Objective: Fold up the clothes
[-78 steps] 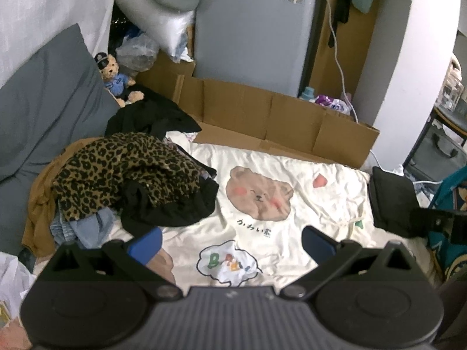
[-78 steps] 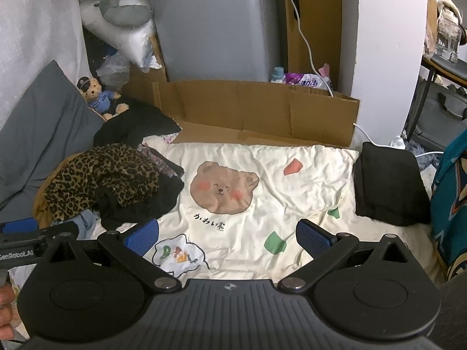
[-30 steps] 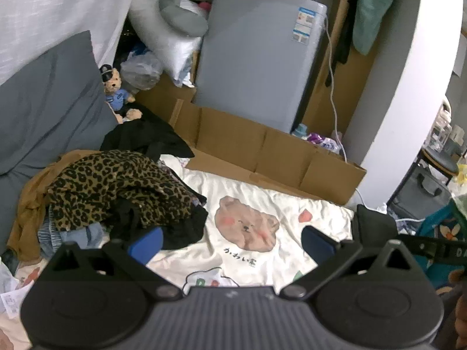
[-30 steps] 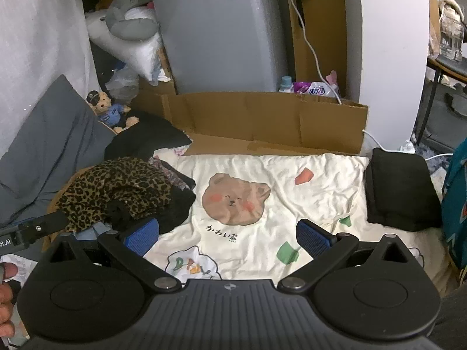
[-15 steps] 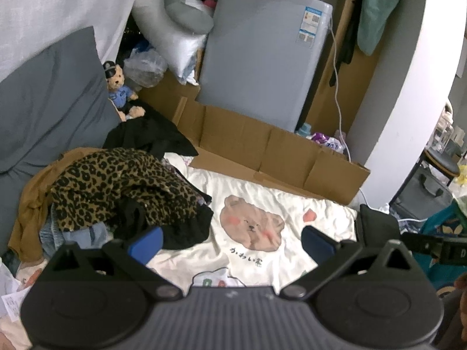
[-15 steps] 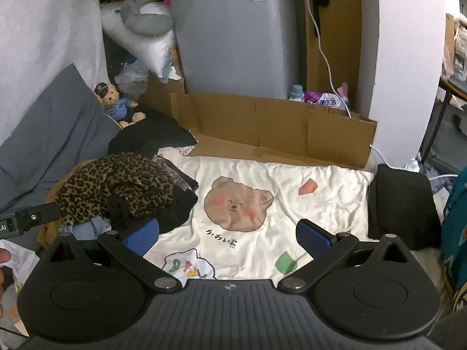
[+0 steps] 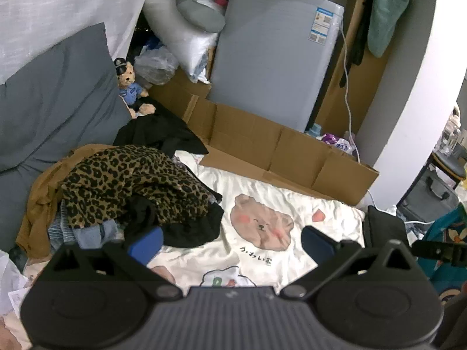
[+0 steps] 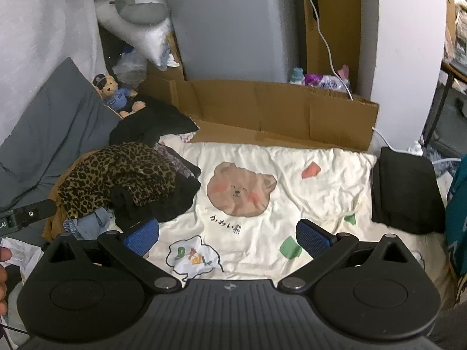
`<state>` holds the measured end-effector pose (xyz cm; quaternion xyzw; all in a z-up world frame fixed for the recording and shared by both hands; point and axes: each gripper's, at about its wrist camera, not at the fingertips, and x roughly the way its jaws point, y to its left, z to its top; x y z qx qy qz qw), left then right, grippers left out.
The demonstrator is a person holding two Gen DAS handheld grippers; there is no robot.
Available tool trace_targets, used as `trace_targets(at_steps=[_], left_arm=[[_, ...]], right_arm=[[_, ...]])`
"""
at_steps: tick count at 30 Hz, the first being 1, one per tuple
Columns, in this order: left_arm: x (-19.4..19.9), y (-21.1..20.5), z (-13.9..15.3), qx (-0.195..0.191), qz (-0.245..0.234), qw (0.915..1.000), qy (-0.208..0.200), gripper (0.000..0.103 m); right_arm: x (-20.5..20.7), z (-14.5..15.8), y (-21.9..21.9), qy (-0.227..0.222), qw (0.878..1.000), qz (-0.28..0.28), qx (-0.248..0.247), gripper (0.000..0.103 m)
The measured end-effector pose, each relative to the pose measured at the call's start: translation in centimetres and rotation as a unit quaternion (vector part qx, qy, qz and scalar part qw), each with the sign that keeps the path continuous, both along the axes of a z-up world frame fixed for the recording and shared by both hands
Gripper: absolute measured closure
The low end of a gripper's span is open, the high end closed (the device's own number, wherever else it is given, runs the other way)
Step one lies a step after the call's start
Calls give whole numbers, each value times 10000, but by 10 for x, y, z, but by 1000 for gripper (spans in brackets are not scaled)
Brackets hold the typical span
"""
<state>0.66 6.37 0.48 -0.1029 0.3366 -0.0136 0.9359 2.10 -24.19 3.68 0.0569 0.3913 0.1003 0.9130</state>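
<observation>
Right wrist view: both grippers, left (image 7: pixel 230 240) and right (image 8: pixel 227 234), hover spread and empty over the bear-print blanket (image 8: pixel 292 192); unfolded pile (image 8: pixel 122 175) left, folded black garment (image 8: pixel 405 192) right (likely between garments).

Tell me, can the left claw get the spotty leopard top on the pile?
Probably yes. The left claw is open and empty, and the leopard top lies on top of the clothes pile, nothing covering it.

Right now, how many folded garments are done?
1: a folded black garment at the blanket's right edge. The pile on the left is unfolded; it may hide others.
</observation>
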Motion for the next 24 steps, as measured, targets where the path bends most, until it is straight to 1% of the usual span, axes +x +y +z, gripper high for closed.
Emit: trace_targets(at_steps=[4, 9, 13, 16, 18, 22, 24], left_arm=[[1, 4, 0, 6, 54, 10000, 11, 1], [5, 6, 1, 131, 137, 9998, -42, 2], [10, 10, 1, 248, 136, 9996, -47, 2], [17, 26, 0, 251, 253, 9993, -55, 2], [20, 40, -1, 207, 364, 9991, -65, 4], [27, 73, -6, 185, 688, 9975, 18, 5], [31, 87, -9, 226, 829, 9963, 77, 11]], right_arm=[[2, 1, 2, 60, 9999, 72, 36, 1], [8, 5, -1, 123, 9998, 70, 157, 1], [21, 10, -1, 126, 9997, 106, 154, 1], [31, 14, -1, 127, 9997, 135, 148, 1], [38, 16, -1, 127, 9997, 155, 144, 1], [51, 21, -1, 128, 9996, 194, 135, 1], [57, 24, -1, 128, 9996, 213, 131, 1]])
